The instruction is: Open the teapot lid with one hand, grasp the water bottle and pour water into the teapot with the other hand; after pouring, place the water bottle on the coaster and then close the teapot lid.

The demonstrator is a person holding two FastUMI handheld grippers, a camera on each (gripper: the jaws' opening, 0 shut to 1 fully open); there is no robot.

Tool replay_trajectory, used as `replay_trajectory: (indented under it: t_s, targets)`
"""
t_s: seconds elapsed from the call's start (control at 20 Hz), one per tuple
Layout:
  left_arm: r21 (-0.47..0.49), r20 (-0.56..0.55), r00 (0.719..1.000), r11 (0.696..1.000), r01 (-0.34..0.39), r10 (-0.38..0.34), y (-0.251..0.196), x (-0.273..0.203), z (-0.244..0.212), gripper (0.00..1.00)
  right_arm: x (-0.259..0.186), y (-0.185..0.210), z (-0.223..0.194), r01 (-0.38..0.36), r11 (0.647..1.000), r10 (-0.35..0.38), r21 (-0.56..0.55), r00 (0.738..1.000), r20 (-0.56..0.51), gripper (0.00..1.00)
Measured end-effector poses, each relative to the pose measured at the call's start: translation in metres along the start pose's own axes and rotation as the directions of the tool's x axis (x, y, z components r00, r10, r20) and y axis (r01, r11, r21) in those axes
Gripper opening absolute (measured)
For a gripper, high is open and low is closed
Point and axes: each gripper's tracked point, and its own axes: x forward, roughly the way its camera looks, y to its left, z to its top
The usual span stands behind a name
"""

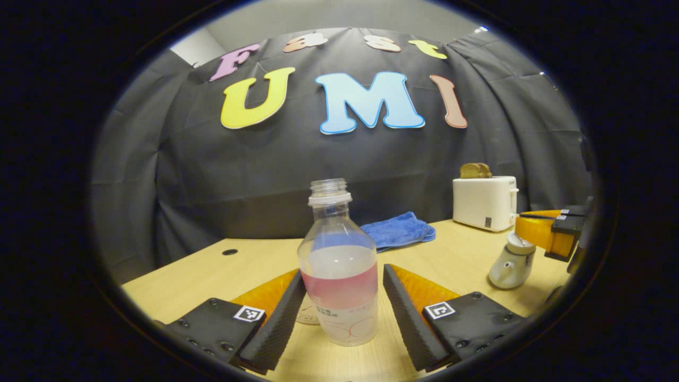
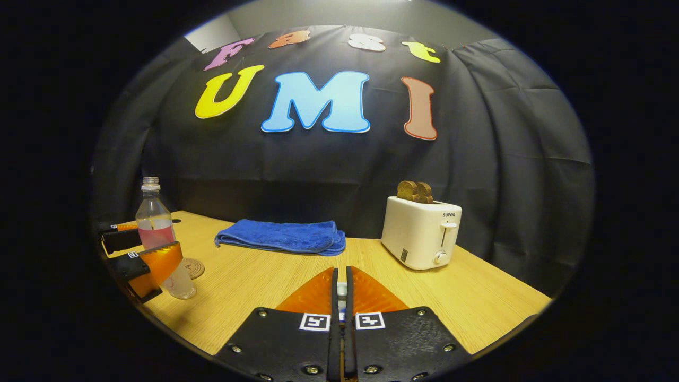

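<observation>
1. The biggest risk is judged to be a spill. The bottle (image 1: 339, 265) is uncapped and about half full, and water can be thrown over the table (image 2: 265, 286) if it is tilted before its mouth is above the teapot (image 1: 509, 265).
2. A tip-over is judged next. The bottle is straddled low on its body, so it can be knocked sideways if one finger lands first.
3. A slip is a lesser risk. The smooth plastic wall can be squeezed in and the bottle let slide if the grip is weak.
4. A pour onto the lid (image 1: 520, 245) is also possible, as the lid is seen seated on the teapot.
5. The left gripper (image 1: 344, 270) is held low and level, with its jaws apart on either side of the bottle. The bottle is stood on the table just beside the coaster (image 2: 194, 268).
6. The right gripper (image 2: 342, 270) is held level near the teapot's top, its jaws drawn almost together. Something pale is glimpsed in the slit; whether it is clamped cannot be told.
</observation>
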Motion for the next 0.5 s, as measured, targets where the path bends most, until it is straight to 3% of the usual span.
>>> replay_trajectory:
  t_s: [0.25,0.4,0.5]
  targets:
    - [-0.013,-0.005,1.0,1.0,0.01,-0.01,0.004,0.015,-0.004,1.0,-0.01,0.005,0.005,-0.028,1.0,0.028,0.01,0.999,0.017,0.03]
    - [-0.02,-0.02,0.999,0.999,0.047,-0.047,-0.005,0.012,-0.003,0.88,-0.021,0.004,0.008,-0.027,1.0,0.027,0.008,0.999,0.024,0.03]
    - [0.001,-0.033,0.997,0.998,0.063,-0.063,-0.01,0.007,-0.002,0.87,-0.031,0.006,0.011,-0.037,0.999,0.036,0.017,0.999,0.029,0.03]
